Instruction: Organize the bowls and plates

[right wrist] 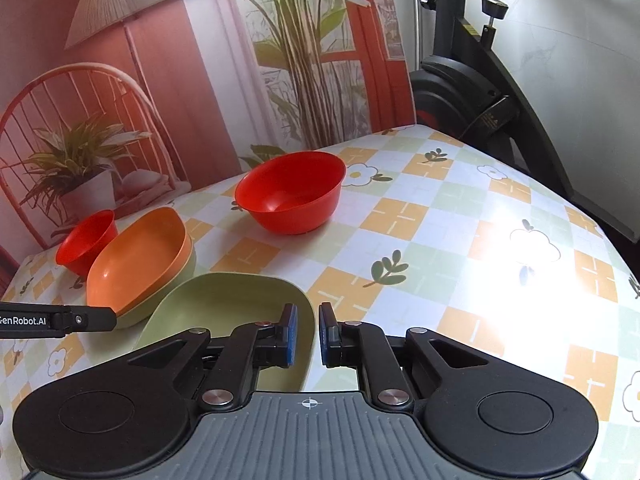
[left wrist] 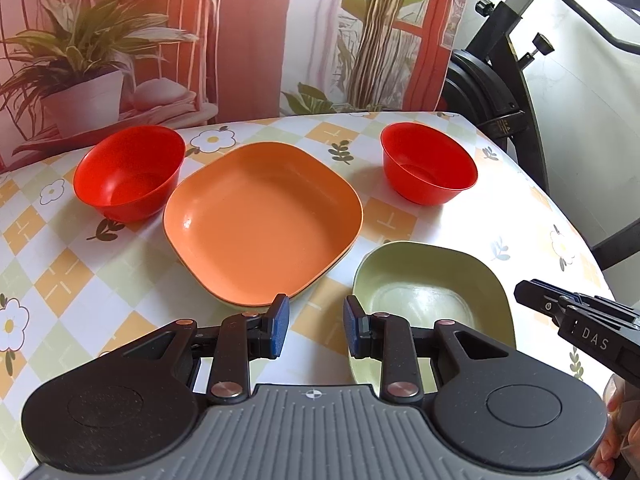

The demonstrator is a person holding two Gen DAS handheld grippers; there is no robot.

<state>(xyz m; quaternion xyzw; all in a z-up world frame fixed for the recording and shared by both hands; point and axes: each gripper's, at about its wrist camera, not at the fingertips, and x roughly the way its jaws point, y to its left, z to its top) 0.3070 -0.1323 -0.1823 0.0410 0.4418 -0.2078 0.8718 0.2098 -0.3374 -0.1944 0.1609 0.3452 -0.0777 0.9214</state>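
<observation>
The green plate lay on the bench at the near right, just beyond the left gripper, whose jaws stood moderately apart and held nothing. In the left wrist view the plate's near left rim ran behind the right-hand blue pad, while the gap between the pads looked onto bare cloth between this plate and the orange plate.

The orange plate sat in the middle of the bench, nested on top of another green plate, whose edge showed beneath it. A red bowl stood just beside the orange plate's far left corner, so close that I could not tell whether they touched. A second red bowl stood apart at the far right.

In the right wrist view the right gripper held its jaws close together with a narrow gap, and the near green plate's right rim lay at that gap. The left pad was over the plate's inside and the right pad outside it. Whether the pads touched the rim could not be told.

The tip of the left gripper reached in from the left of that view, next to the stacked plates. A flowered checked cloth covered the bench.
</observation>
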